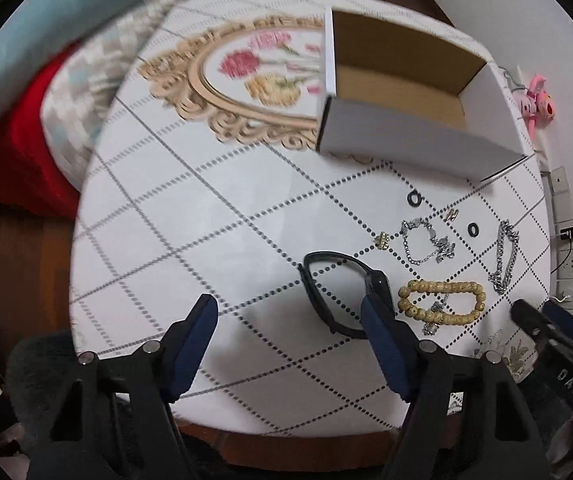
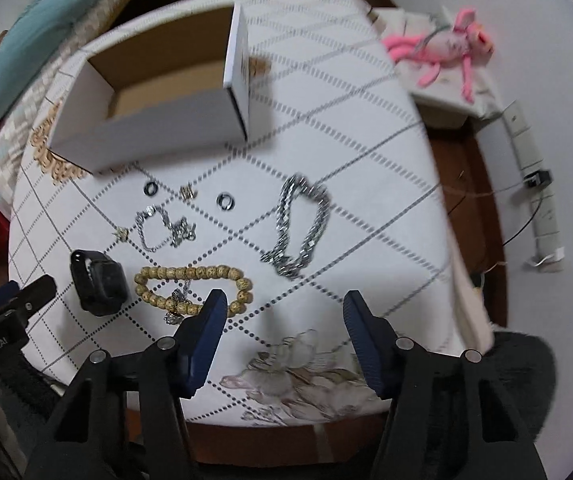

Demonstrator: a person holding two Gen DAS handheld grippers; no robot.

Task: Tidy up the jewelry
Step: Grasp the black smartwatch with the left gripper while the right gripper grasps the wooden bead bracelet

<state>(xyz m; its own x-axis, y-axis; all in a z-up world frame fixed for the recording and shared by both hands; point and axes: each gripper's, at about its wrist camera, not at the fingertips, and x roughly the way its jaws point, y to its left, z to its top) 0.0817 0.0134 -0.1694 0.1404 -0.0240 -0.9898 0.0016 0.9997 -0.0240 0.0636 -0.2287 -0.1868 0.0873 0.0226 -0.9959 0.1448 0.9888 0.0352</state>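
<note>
Jewelry spread on the patterned table (image 2: 366, 128), both tongs apart and empty.
Beaded bracelet (image 2: 194, 288) lies just beside the right gripper (image 2: 282, 308); black watch (image 1: 342, 296) beside the left gripper (image 1: 290, 312); cardboard box (image 1: 414, 92) beyond.

Both grippers (downward-pointing) agape (image 1: 288, 312) (image 2: 282, 308)

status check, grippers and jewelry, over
Left gripper and right gripper open, empty. Jewelry loose on the table; box empty. Nothing blocking.
</note>
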